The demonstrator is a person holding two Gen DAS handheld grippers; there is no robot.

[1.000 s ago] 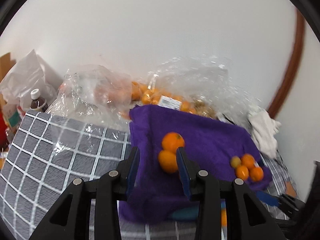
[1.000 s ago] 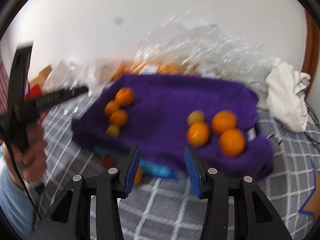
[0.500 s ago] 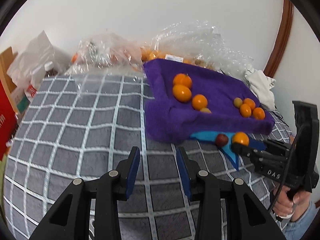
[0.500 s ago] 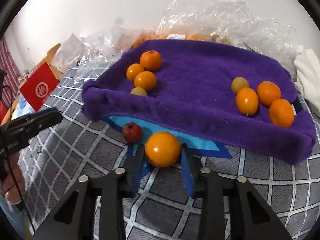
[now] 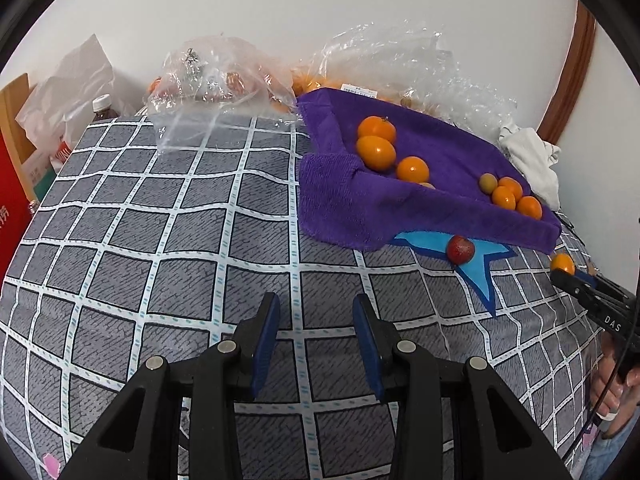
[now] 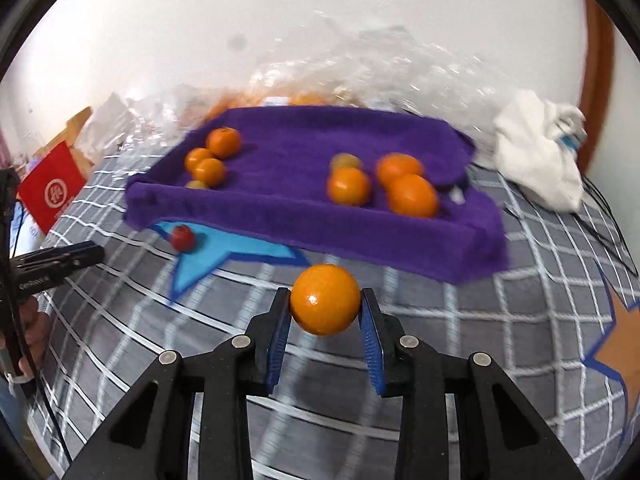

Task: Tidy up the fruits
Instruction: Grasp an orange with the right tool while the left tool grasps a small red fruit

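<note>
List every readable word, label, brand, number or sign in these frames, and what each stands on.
"DAS": white letters on the right gripper body, seen from the left wrist.
Partly legible "GenRobot": left gripper body, blurred.
White circular logo: red box, character unreadable.
White character, cut off: same red box's edge.
White label behind the purple towel: too small to read.
Bottle label: unreadable.
</note>
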